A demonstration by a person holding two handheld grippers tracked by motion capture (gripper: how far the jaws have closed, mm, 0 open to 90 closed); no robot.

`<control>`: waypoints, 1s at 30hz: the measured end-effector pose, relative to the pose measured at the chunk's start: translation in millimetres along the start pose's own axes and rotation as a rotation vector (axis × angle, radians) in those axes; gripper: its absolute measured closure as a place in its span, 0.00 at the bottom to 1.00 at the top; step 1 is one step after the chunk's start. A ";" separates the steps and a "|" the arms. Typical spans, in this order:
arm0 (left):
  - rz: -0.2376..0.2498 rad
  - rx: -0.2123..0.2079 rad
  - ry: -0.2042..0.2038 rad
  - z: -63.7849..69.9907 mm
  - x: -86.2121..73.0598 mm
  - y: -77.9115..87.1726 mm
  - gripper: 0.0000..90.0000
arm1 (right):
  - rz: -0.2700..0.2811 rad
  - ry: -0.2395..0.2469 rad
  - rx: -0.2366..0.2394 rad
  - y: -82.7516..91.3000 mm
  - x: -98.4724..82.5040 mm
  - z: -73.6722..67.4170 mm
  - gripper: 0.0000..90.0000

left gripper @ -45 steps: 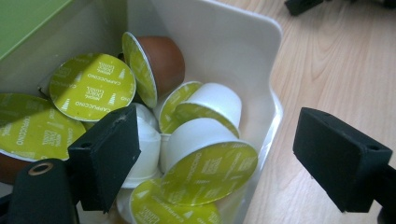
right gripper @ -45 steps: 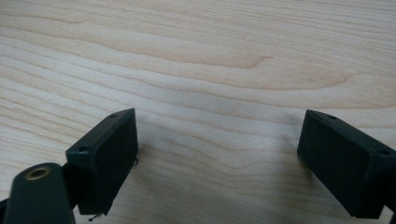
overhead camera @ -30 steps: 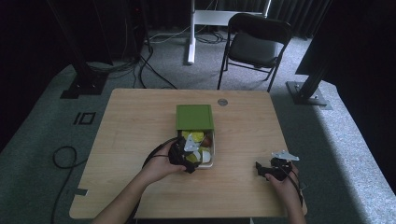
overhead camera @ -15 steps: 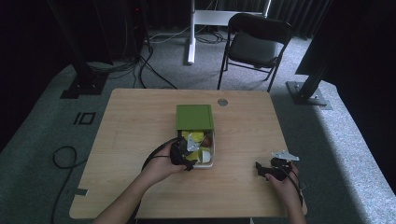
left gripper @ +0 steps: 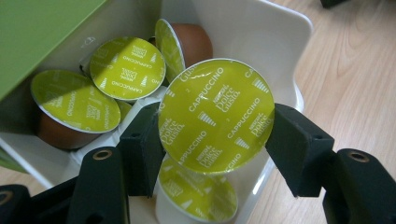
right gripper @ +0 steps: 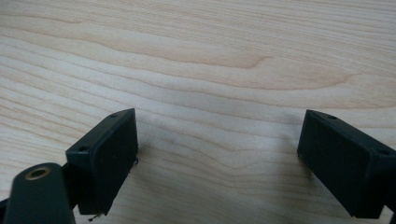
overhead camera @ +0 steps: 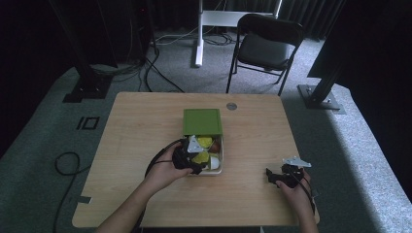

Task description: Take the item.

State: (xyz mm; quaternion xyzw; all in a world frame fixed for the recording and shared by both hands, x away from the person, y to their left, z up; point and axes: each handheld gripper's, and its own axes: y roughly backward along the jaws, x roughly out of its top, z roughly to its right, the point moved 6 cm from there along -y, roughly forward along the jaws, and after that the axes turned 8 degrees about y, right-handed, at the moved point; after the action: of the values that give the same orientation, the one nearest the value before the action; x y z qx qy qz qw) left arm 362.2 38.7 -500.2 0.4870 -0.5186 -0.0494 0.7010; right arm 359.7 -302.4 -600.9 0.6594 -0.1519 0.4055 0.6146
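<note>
My left gripper [left gripper: 215, 135] is shut on a coffee capsule [left gripper: 215, 114] with a yellow-green foil lid printed Cappuccino. Its pads press the capsule's rim from both sides, and its jaws have just been closing on it. The capsule is held just above the white box [left gripper: 280, 28], which holds several more capsules [left gripper: 127, 67]. In the high view the left gripper [overhead camera: 194, 158] is at the box's near end, beside the green lid [overhead camera: 202, 121]. My right gripper [right gripper: 217, 154] stands open over bare wood, seen at the table's front right [overhead camera: 277, 175].
The wooden table [overhead camera: 145, 126] has a round grommet [overhead camera: 231, 106] near its far edge. A black folding chair [overhead camera: 267, 46] and stand legs are on the floor beyond the table. A cable [overhead camera: 65, 162] lies on the floor at the left.
In the high view the left hand has barely shifted at the box's near end. The right hand has kept still.
</note>
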 end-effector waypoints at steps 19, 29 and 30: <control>0.189 0.032 0.056 -19.1 16.6 42.8 0.45 | 0.000 0.000 0.000 -0.1 0.0 0.0 0.13; 0.256 0.071 0.099 -41.0 13.1 66.9 0.45 | 0.000 0.000 0.000 0.0 0.0 0.0 0.13; 0.266 0.079 0.108 -43.7 11.8 69.1 0.45 | 0.000 0.001 -0.001 -0.1 0.0 0.1 0.13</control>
State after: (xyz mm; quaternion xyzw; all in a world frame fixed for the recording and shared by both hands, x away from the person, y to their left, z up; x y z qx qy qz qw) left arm 371.3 95.5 -441.0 0.4432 -0.5414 0.0905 0.7086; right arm 359.8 -302.5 -600.9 0.6591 -0.1520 0.4058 0.6147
